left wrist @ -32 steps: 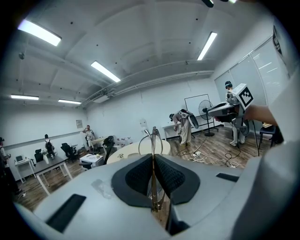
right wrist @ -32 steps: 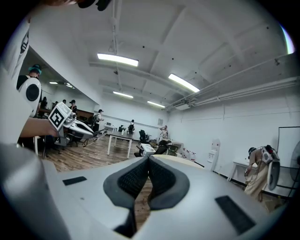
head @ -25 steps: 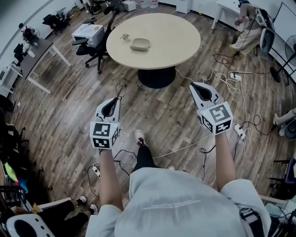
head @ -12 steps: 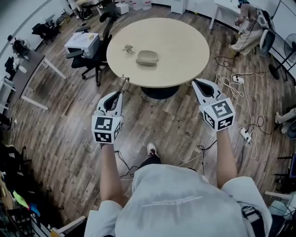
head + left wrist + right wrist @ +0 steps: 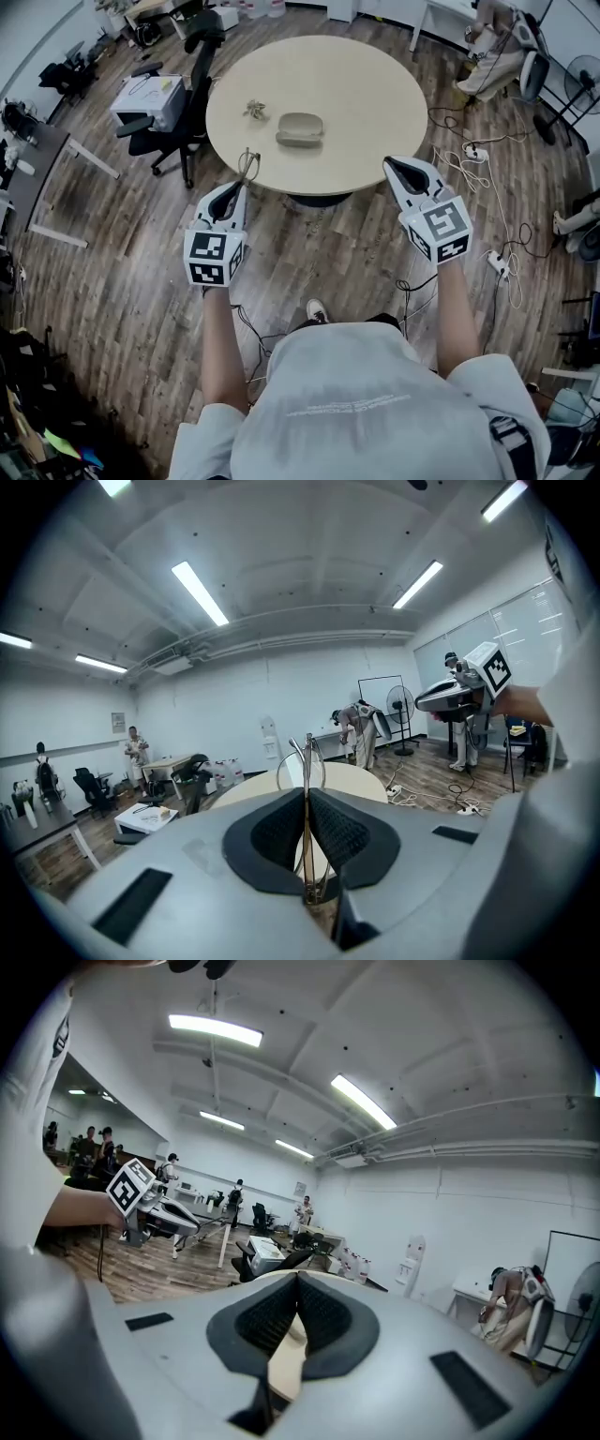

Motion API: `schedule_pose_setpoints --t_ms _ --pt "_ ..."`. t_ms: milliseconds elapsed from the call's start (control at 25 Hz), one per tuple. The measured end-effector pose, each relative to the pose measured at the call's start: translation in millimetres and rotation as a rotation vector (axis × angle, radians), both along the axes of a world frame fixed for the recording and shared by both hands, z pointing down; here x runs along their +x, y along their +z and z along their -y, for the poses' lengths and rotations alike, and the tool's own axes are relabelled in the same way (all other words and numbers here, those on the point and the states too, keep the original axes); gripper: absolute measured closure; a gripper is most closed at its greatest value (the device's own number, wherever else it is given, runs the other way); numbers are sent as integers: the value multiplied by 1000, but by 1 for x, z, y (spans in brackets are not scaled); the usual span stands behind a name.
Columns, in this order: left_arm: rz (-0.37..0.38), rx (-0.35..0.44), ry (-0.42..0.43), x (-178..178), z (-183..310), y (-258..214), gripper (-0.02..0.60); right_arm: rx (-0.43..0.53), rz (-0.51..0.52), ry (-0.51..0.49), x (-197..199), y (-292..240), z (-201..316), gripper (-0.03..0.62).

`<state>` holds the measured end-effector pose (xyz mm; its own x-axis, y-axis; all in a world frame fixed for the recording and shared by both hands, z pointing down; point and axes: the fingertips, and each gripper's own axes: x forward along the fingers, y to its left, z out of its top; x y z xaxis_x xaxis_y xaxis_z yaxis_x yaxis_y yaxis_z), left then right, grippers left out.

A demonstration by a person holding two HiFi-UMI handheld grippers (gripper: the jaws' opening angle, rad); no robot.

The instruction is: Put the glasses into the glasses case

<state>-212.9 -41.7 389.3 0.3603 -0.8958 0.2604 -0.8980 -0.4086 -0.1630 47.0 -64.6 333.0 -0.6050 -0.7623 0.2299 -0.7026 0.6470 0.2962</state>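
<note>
A thin wire-framed pair of glasses (image 5: 247, 166) sticks up out of my left gripper (image 5: 238, 188), which is shut on it at the near left edge of the table. In the left gripper view the glasses (image 5: 302, 759) are pinched upright between the black pads (image 5: 274, 829). A beige closed glasses case (image 5: 300, 129) lies on the round beige table (image 5: 375, 103), left of centre, well beyond both grippers. My right gripper (image 5: 394, 168) hangs at the table's near right edge, shut with nothing in it, and shows the same way in its own view (image 5: 296, 1283).
A small dark object (image 5: 254, 109) lies on the table left of the case. A black office chair (image 5: 178, 122) and a box stand left of the table. Cables and a power strip (image 5: 473, 155) lie on the wood floor to the right.
The person has walked toward the table, which now sits just ahead of both grippers. The left gripper still holds the glasses; the right stays shut.
</note>
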Motion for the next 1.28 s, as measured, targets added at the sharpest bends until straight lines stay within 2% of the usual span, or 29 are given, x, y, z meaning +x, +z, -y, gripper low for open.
schedule_pose_setpoints --t_ms 240,600,1040,1280 --pt "-10 -37 32 -8 35 19 558 -49 -34 40 -10 19 28 592" --pt "11 -87 52 -7 93 44 558 -87 -14 80 -5 45 91 592" --pt "43 -156 26 11 217 62 558 -91 -78 36 0 74 227 594" --pt "106 -201 36 34 274 74 559 -162 -6 3 12 91 292 593"
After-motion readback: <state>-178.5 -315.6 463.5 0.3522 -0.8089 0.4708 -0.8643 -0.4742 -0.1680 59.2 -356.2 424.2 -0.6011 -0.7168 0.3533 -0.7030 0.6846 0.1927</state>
